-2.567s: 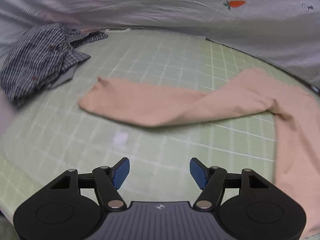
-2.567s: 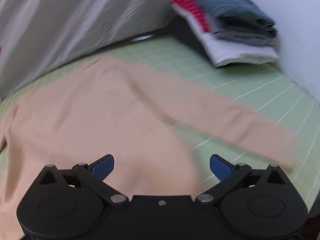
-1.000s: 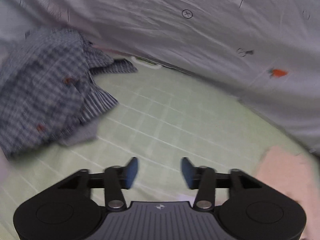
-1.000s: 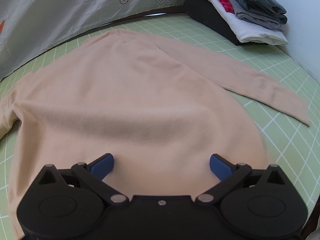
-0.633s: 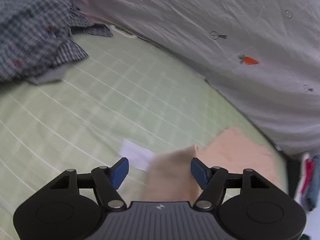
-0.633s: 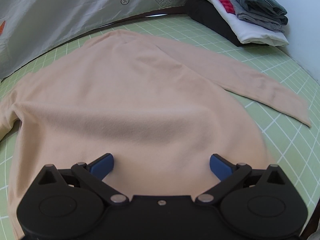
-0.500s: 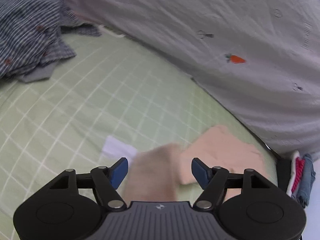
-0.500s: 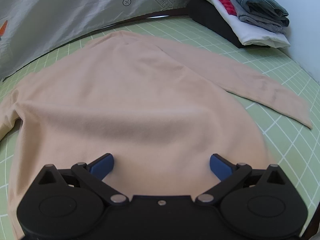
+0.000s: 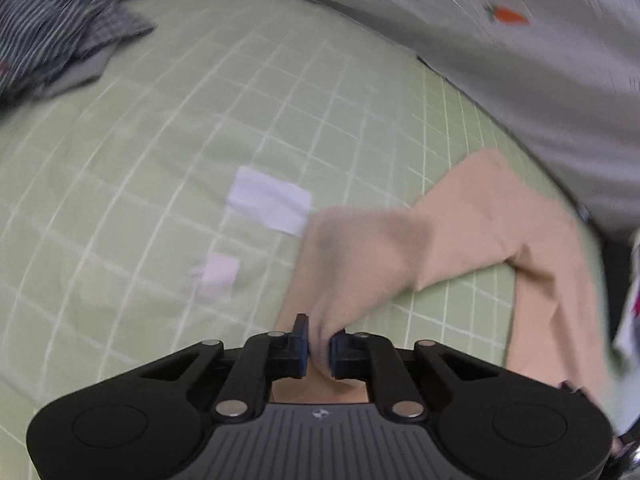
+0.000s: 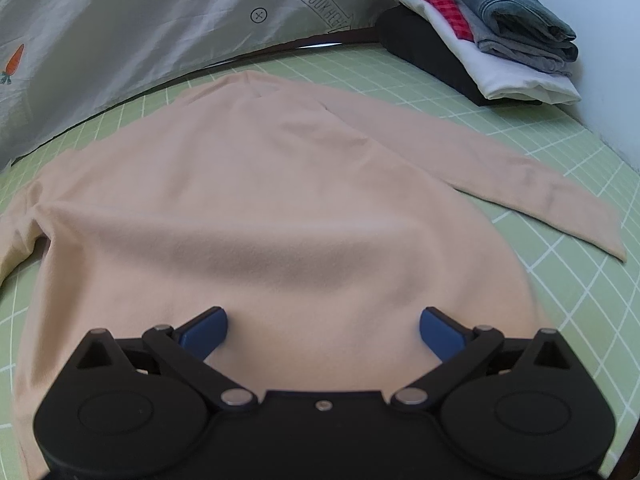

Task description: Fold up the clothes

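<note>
A peach long-sleeved top (image 10: 260, 208) lies spread flat on the green grid mat (image 10: 560, 128); its right sleeve (image 10: 520, 176) stretches out to the right. My right gripper (image 10: 322, 328) is open, just above the top's lower body. In the left wrist view my left gripper (image 9: 319, 346) is shut on the cuff end of the top's left sleeve (image 9: 360, 264) and holds it raised above the mat (image 9: 160, 120). The sleeve bends back toward the top's body (image 9: 552, 280) at the right.
A crumpled striped and checked shirt (image 9: 52, 32) lies at the mat's far left. A stack of folded clothes (image 10: 488, 36) sits at the far right corner. A grey printed sheet (image 10: 140, 28) hangs along the back edge. White patches (image 9: 268, 204) mark the mat.
My left gripper went to the sleeve end, closed on it and has lifted it, swinging right toward the top's body. My right gripper has stayed open over the top.
</note>
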The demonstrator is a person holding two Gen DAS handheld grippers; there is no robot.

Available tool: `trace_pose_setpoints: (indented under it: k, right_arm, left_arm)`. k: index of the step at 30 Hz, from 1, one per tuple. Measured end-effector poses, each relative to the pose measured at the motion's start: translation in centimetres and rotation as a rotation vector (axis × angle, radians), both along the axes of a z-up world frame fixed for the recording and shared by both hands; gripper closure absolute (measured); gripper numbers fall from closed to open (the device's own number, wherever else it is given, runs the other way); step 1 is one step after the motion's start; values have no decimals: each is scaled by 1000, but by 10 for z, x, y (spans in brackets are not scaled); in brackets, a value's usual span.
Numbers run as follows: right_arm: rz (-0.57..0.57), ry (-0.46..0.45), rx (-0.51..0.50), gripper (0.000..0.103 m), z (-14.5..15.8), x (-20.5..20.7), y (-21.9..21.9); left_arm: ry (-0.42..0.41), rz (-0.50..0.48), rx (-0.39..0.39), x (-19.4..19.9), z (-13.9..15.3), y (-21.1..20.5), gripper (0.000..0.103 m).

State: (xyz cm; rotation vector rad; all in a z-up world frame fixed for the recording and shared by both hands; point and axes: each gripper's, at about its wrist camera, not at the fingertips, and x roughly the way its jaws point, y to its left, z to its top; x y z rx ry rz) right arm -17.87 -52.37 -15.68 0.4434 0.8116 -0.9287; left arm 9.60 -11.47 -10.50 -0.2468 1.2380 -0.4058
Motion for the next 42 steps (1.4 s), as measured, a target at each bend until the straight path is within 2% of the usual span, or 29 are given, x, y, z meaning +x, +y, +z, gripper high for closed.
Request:
trace_pose_setpoints:
  k: [4,5,7,8,10,14,17,19,22,26,31,33,35,39,41,42]
  right_arm:
    - [0,-2,-3,0,0,0,0]
    - [0,-3,-5,0,0,0,1]
    - [-1,-5,-9,0,0,0,1]
    - [-1,-5,-10,0,0,0,1]
    - [-2,-5,-11,0,0,0,1]
    - [-6,-5,-13,0,0,1,2]
    - [-9,-5,-13,0,0,1,3]
    - [-10,-4,-13,0,0,1,4]
    - [-10,-4,-14,0,0,1,4]
    - [-9,-3,-14,0,0,1,4]
    - [-6,6,-6,0,2,2,3]
    - [2,25,8,0,6,5,2]
    - [27,34,-30,0,16,12,6]
    - [96,-49,-62,0,46,35,16]
    - [117,-133,3,1,60,52,19]
    - [121,-185,78,2,61,60,19]
  left_arm:
    - [-82,39,57,11,16,39,93]
    - [-94,73,35,15,19,52,92]
    - [-113,172,-19,23,23,76,81]
    - [-125,216,-21,25,24,84,80]
    - [-158,248,24,28,28,88,71]
    - [-227,218,148,22,32,80,61]
    - [-237,195,137,14,30,77,55]
    - [-248,149,167,12,26,71,50]
    - [-255,97,259,5,19,63,49]
    - [-253,86,296,-2,13,67,49]
    - [-264,19,397,-8,7,69,48]
    - [-261,9,407,-8,6,72,48]
    - [-259,3,402,-7,4,74,48]
    - [-262,-15,408,-5,0,74,48]
    - [-258,-19,402,-3,-2,73,48]
    - [-256,-22,396,-3,-2,74,48]
